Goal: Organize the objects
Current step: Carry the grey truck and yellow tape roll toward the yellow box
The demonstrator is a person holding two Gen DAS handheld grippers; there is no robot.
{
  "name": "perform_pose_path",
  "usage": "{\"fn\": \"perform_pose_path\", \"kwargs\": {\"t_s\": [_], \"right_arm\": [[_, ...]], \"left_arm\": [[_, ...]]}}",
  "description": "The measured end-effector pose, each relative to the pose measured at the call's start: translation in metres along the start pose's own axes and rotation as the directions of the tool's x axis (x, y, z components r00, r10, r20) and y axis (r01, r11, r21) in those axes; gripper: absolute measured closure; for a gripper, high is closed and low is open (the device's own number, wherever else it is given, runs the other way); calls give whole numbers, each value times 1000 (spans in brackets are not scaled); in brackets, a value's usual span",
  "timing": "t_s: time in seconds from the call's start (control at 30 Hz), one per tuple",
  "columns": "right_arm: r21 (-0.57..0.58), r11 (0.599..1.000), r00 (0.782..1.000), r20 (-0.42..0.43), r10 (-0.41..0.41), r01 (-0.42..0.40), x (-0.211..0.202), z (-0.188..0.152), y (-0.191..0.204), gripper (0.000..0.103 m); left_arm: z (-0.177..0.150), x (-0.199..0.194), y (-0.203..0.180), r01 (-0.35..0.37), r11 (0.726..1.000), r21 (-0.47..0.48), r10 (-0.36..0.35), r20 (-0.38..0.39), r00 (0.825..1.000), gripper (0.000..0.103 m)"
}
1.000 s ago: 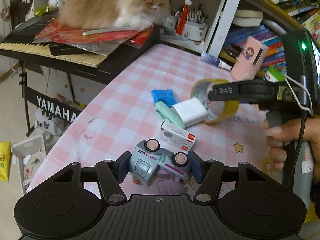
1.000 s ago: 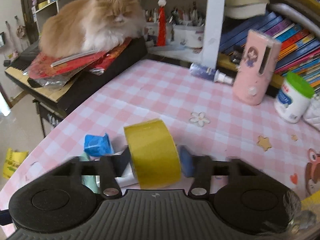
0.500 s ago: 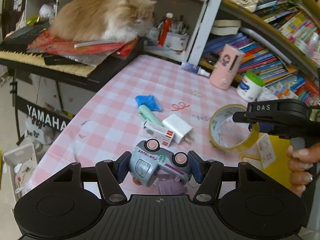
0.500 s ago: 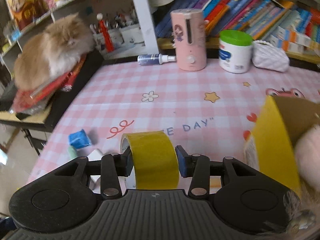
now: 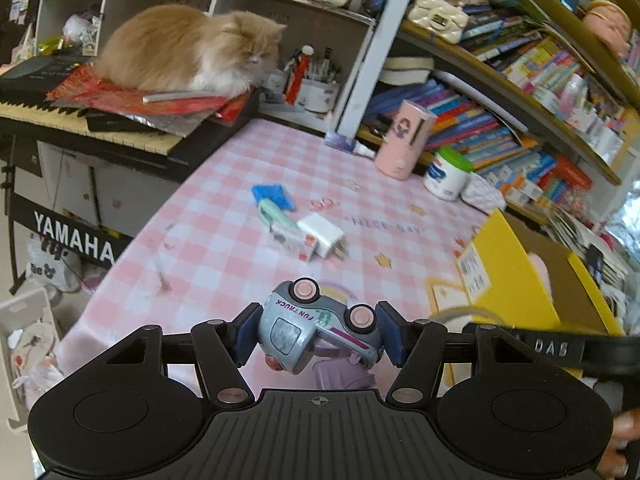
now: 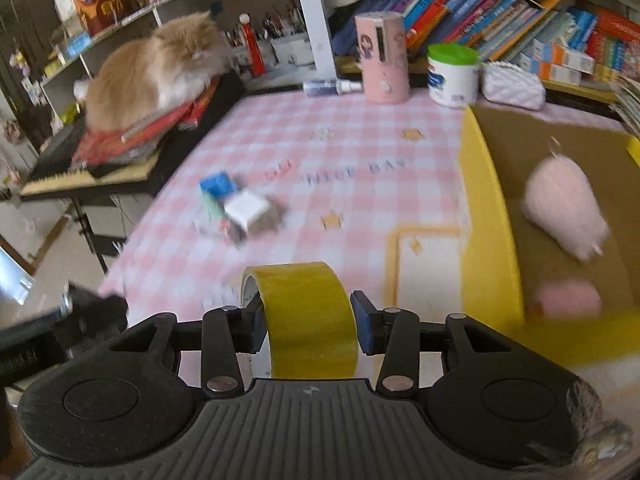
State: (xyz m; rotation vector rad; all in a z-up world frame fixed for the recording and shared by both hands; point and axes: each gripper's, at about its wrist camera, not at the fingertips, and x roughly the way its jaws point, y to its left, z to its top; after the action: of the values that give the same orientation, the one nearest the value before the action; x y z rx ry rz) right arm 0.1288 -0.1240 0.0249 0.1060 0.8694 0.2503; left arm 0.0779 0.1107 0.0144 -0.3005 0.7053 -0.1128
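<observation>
Item one, toy truck: grey-blue, pink wheels, lettered "FUN TRUCK", lay tipped on its side and was clamped between the blue pads of the left tool, lifted clear of the worktop near its front edge. Item two, roll of yellow tape: stood on edge within the right tool; the left pad lay against the roll's side while a narrow gap showed at the right pad, so the hold looked partial and cannot be called firm. Destination, judged: yellow box, open, just right of the tape, already holding a pink plush toy. Remaining loose on the pink checked cloth, mid-worktop and close together: blue packet, green tube, white charger, small printed carton. Background: pink canister, green-lidded jar, cat lying on a keyboard beside the worktop. Risks, as judgement: the tape, curved and smooth and perhaps gripped on one side only, could slide or roll out short of the box and run off the near edge; the truck, held across its rounded body, could pivot and drop; both tools crowded the box corner and could knock together or catch its wall; the right view was blurred, suggesting fast travel that would worsen any slip.
</observation>
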Motion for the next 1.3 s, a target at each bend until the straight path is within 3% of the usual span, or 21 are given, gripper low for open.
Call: {"fn": "perform_pose_path", "kwargs": {"t_s": [0.4,0.6,0.87,1.3], "right_arm": [[130,988,997,-15,-78,79,-61,-91,0,63],[218,966,990,-9,-141,140,-93,-129,-13,63],[339,912,968,9,-250,232,-135,-164,-40,63],[466,820,928,-3,-374,332,-179,-200,-88,63]], "left_arm": [[-44,-44,-9,96,993,74,-92,-58,994,43],[-63,-49,-32,174,974,144,-159,-113,981,43],[-77,-49,-76,303,923,239,-267,-170,949,43],[-97,-38,-146,433,838,333,-359,-261,896,43]]}}
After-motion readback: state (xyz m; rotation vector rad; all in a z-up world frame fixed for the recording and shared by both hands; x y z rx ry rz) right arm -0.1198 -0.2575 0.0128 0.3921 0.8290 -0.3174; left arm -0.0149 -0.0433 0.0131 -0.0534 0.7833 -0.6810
